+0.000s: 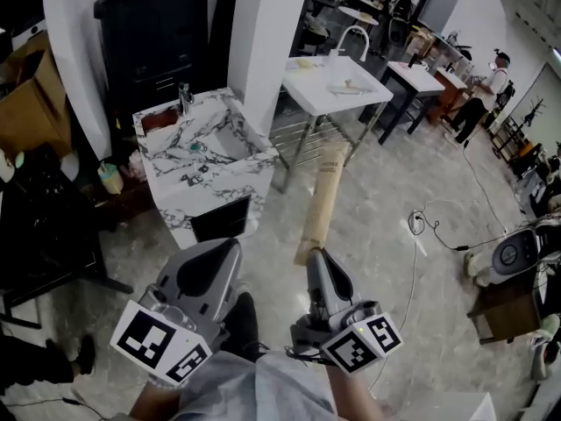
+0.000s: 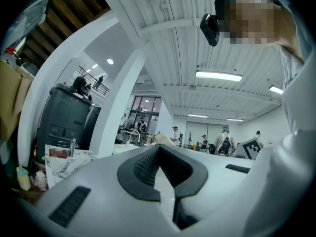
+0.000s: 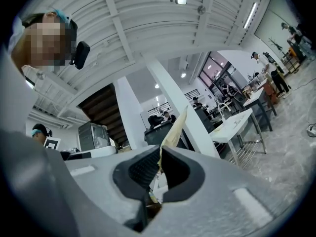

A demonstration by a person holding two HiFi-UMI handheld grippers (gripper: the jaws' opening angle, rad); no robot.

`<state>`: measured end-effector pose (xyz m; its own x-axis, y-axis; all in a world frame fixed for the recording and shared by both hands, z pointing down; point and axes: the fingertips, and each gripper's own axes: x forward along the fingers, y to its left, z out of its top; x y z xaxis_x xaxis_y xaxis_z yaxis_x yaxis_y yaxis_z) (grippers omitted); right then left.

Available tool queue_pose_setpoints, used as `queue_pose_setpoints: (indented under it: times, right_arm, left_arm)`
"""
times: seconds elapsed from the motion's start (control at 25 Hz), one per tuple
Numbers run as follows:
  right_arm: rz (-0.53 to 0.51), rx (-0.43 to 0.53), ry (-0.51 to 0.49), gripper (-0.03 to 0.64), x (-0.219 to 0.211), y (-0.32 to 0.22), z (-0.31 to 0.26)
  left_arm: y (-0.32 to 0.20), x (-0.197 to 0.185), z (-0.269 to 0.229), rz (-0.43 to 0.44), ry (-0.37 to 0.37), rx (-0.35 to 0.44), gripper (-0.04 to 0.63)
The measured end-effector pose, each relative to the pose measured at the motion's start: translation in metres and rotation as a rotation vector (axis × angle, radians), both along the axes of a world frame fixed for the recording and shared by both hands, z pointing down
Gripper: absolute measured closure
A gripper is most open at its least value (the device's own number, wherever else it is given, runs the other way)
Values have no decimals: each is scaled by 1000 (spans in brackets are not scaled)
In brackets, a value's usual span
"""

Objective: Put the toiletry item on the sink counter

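A big open workshop hall, set up with mock bathroom units: a marble-patterned sink counter (image 1: 206,160) and a white basin on a metal frame (image 1: 337,86) stand on polished floor among work tables (image 1: 419,77), loose cables (image 1: 438,226) and a person (image 1: 484,95), under ceiling strip lights (image 2: 218,76).

**Open floor ahead, counter hemmed behind**

Bare floor (image 1: 377,191) is left open before the marbled sink counter (image 1: 162,160). Its back edge is taken by a faucet (image 1: 185,99), and a white pillar (image 1: 267,33) is set close behind its right corner. A white basin table (image 1: 337,86) is stood beyond. The floor at right is crossed by a cable (image 1: 415,226).
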<state>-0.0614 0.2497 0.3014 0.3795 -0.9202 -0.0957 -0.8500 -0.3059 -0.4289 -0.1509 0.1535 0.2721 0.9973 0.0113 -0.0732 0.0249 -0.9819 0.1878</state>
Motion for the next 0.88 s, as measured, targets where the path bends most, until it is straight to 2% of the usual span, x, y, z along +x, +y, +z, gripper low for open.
queue_pose_setpoints:
  times: [0.32, 0.88]
  right_arm:
    - [21, -8, -1, 614, 37, -13, 2]
    - [-15, -41, -17, 614, 119, -73, 12]
  left_arm:
    - [-12, 41, 0, 34, 4, 7, 592]
    - [-65, 126, 14, 17, -36, -25, 592]
